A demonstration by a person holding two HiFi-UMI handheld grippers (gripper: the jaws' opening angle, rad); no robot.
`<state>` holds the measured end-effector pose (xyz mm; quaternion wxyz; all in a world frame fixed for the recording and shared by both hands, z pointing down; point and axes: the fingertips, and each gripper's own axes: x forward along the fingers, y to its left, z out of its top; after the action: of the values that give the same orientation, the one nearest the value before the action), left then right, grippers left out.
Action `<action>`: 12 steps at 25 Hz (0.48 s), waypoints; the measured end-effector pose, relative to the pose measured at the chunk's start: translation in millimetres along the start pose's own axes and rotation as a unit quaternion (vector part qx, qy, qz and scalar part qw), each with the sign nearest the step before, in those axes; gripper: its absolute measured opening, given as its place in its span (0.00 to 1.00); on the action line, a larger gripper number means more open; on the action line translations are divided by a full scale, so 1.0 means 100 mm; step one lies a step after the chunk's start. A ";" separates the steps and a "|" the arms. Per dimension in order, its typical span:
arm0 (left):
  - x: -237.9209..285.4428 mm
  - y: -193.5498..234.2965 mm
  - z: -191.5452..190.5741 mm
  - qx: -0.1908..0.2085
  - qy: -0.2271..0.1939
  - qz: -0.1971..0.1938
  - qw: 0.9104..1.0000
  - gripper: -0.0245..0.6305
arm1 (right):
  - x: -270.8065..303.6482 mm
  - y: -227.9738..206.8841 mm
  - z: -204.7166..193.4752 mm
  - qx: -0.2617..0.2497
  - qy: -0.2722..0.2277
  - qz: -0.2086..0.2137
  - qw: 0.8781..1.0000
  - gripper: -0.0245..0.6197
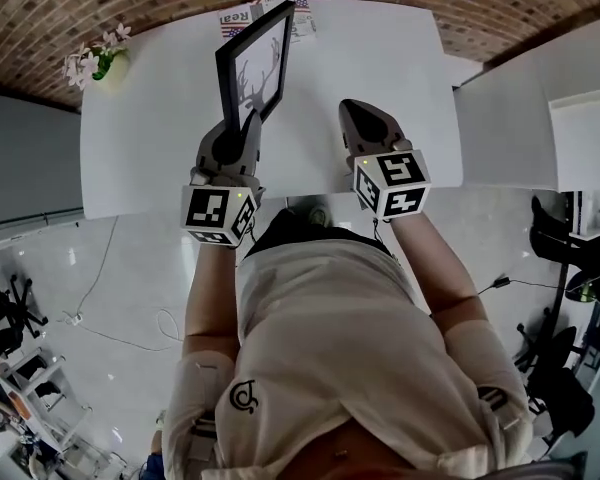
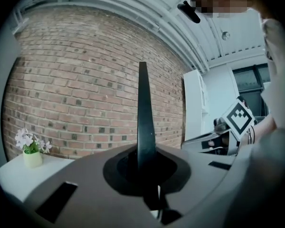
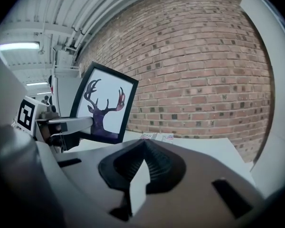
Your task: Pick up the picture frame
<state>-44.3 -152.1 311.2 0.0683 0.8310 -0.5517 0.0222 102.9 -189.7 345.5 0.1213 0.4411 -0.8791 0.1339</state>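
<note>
The picture frame (image 1: 253,65) is black with a deer print and stands raised above the white table (image 1: 380,78). My left gripper (image 1: 242,136) is shut on its lower edge. In the left gripper view the frame (image 2: 143,113) shows edge-on, rising from between the jaws. My right gripper (image 1: 365,120) hovers to the right of the frame, shut and holding nothing. From the right gripper view the frame (image 3: 103,103) faces me at the left, with the left gripper (image 3: 73,125) clamped on its bottom edge.
A small pot of pale flowers (image 1: 98,62) sits at the table's far left corner. A printed paper (image 1: 302,25) lies behind the frame at the far edge. A brick wall (image 3: 199,65) backs the table. A second white table (image 1: 510,118) adjoins on the right.
</note>
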 end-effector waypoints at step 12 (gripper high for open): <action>-0.24 0.45 0.75 0.090 -0.067 0.040 0.993 0.07 | 0.00 0.26 0.65 -0.049 -0.079 -0.009 0.996 0.05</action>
<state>-98.0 -158.1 238.1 -0.0451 0.8106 -0.5835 0.0186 75.9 -197.2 281.9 0.0737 0.4514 -0.8876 0.0541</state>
